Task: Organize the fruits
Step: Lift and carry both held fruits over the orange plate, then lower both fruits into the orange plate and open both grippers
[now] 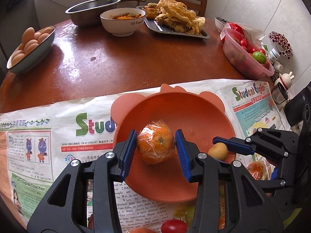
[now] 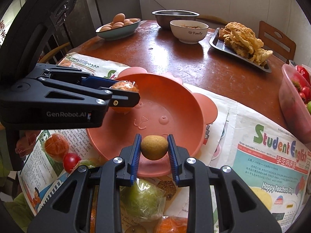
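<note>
Round red table (image 1: pixel 120 62), newspaper (image 1: pixel 48 136) under pink bowl (image 1: pixel 204 120).
Left gripper (image 1: pixel 156 145) clamps wrapped orange (image 1: pixel 155 145); right gripper (image 2: pixel 154 147) clamps small yellow-brown fruit (image 2: pixel 154 147), over the bowl.

Both matte black plastic left gripper (image 1: pixel 156 151) and right gripper (image 2: pixel 154 149) carry ribbed blue finger pads (image 1: pixel 129 153), silver screws, and white "GenRobot.AI" lettering at nine o'clock.

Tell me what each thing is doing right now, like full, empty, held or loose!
Left claw: shut on the wrapped orange.
Right claw: shut on the small fruit.
Pink bowl: empty, both held fruits over it.
Egg bowl: full of eggs.
Steel bowl: looks empty.
Tomato: loose on the newspaper.
</note>
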A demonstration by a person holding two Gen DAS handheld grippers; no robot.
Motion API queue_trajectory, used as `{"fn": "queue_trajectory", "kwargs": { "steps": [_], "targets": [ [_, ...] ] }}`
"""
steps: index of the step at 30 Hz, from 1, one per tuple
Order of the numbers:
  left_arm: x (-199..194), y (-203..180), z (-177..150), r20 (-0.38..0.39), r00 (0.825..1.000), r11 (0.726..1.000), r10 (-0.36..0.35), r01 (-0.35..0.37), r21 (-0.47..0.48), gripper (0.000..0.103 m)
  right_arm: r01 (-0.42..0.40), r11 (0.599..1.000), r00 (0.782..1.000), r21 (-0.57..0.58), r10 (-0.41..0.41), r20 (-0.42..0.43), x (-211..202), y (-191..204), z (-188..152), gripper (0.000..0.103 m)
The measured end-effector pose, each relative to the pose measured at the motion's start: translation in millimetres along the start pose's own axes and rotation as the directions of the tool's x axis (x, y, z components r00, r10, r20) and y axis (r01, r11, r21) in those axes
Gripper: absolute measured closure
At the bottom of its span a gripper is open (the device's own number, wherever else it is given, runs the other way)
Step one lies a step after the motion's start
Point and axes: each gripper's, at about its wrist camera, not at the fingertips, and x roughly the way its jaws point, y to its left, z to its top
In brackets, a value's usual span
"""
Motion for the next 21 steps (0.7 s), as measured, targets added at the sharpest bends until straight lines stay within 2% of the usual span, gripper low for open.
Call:
{"fn": "queue_trajectory", "kwargs": {
  "steps": [13,19,21],
  "targets": [
    [1.0,0.6,-1.3,0.005,1.000,1.000,-0.001,0.001,-0.007,0.070,0.017,1.000,1.000,-0.022,-0.017,-0.013,3.7,4.8,0.1,0.076],
    [-0.8,2.4,-1.6,0.006,1.000,1.000,0.000,0.001,-0.018,0.070,0.011,1.000,1.000,-0.023,-0.011,-0.011,2.5,6.7,-1.2,0.071],
    [-1.3,2.9,-2.0,0.007,1.000,1.000,0.003,-0.003,-0.018,0.070,0.011,1.000,1.000,-0.022,-0.012,-0.007,1.3,7.6,-1.5,0.066]
  ]
}}
